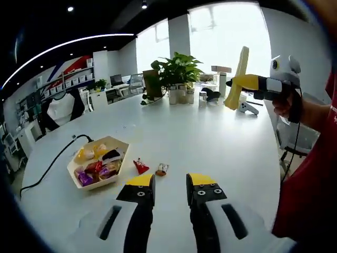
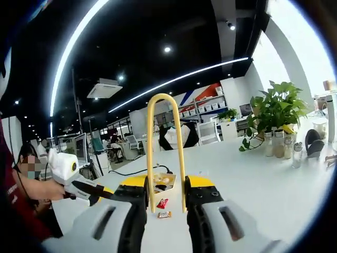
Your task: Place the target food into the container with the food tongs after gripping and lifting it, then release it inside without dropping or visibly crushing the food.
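Clamping yellow tongs, right gripper; left gripper jaws apart, empty; tray contents indistinct.

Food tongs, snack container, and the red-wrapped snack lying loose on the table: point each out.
food tongs (image 2: 164, 153): right gripper view, on one yellow arm below the looped end.
snack container (image 1: 120, 143): left gripper view, on its far rim.
red-wrapped snack (image 1: 140, 167): left gripper view, on the wrapper's middle.

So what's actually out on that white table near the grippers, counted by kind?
Food tray with wrapped snacks: 1
Loose wrapped snacks beside the tray, one red, one brownish: 2
Yellow tongs held in the right gripper: 1
Black cable: 1
Total: 5
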The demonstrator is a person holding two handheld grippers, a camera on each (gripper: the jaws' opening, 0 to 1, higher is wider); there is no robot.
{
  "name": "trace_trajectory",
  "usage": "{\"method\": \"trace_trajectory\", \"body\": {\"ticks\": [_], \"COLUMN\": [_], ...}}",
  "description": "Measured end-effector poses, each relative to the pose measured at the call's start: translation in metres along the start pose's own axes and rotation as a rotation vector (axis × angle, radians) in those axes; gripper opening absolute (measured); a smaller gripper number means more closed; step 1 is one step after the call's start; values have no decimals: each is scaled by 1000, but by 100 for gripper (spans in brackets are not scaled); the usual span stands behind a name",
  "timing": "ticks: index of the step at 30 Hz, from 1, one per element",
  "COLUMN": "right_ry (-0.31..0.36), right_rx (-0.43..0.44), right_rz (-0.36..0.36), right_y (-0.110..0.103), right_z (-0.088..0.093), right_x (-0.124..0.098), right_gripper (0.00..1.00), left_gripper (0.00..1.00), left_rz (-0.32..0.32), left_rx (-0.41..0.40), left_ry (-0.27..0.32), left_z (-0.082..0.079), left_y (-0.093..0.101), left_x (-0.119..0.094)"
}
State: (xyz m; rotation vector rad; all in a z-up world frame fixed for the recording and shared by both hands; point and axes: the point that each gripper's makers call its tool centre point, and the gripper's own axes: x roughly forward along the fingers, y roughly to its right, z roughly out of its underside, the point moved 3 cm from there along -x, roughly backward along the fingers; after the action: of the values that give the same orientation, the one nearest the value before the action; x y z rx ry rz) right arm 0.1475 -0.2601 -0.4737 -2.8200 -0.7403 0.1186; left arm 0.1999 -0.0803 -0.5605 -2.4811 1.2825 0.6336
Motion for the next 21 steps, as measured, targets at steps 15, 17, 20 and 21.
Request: {"method": "trace_trajectory", "body": {"ticks": [15, 17, 20, 21], "right_ry": [-1, -4, -10, -12], "right_rx": [-36, -37, -28, -30], "right_rz": [31, 46, 67, 71], "right_y": [-21, -20, -17, -17], "right_z": [12, 12, 14, 15], "right_x": [-36, -39, -42, -42], "right_gripper": [25, 25, 25, 25], "left_gripper": [34, 32, 30, 28], "left_rz": [117, 108, 133, 155], "left_rx": [111, 135, 155, 177], "left_ry": [-187, -204, -222, -245], "left_z": [9, 7, 6, 8], "left_y": [-14, -17, -19, -18], "left_x": [69, 78, 90, 94]}}
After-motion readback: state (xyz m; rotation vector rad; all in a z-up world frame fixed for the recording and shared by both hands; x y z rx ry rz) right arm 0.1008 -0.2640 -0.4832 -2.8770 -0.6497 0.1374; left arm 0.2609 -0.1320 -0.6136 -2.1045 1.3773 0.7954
